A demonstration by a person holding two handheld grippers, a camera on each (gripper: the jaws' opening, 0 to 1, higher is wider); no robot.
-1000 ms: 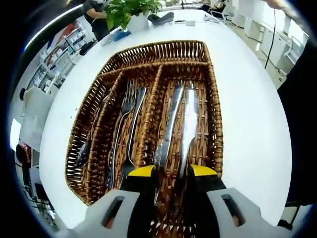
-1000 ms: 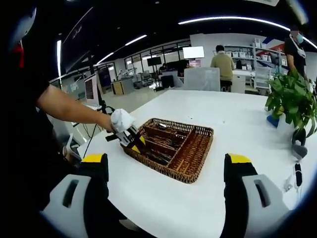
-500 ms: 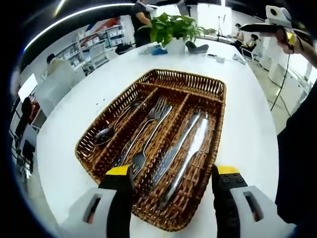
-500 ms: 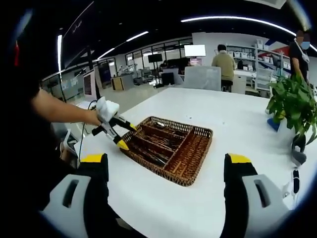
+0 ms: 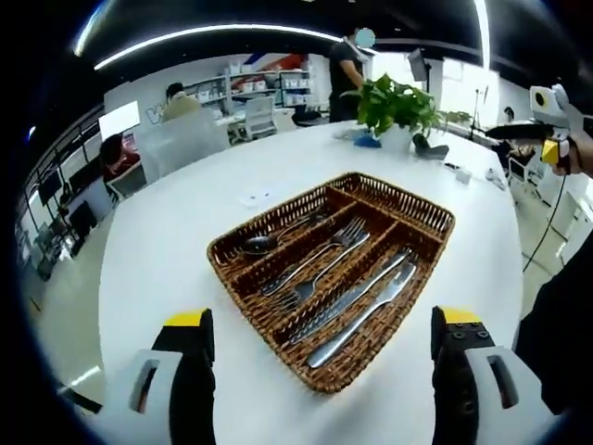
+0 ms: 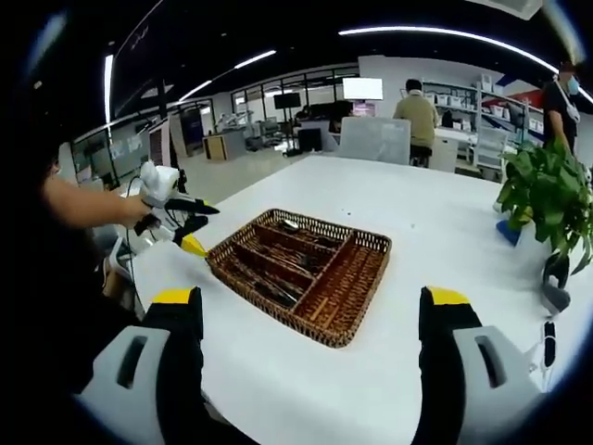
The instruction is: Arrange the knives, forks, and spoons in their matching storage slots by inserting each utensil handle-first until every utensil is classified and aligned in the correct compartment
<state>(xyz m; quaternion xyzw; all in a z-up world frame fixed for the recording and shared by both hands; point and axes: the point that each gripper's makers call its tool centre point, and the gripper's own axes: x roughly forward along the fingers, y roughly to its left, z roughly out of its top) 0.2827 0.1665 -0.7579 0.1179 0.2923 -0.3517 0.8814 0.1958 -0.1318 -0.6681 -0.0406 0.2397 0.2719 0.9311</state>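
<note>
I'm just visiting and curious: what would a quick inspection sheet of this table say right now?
Surface: white table, mostly bare.
Job's things: wicker tray holding spoons, forks and knives in separate slots.
Clutter: potted plant; small items beside it, too small to tell.
Grippers: left hand-held gripper open, empty; right hand-held gripper open, empty.
Cables: a dark cable hanging past the table's edge.
Surroundings: open office with shelves, screens, people.

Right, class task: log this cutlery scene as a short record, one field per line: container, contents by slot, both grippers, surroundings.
container: wicker tray on white table
slot one: spoon
middle slot: forks
third slot: knives
crosswise end slot: looks empty
left gripper: open, holding nothing, apart from the tray
right gripper: open, holding nothing
surroundings: potted plant beyond the tray
</note>
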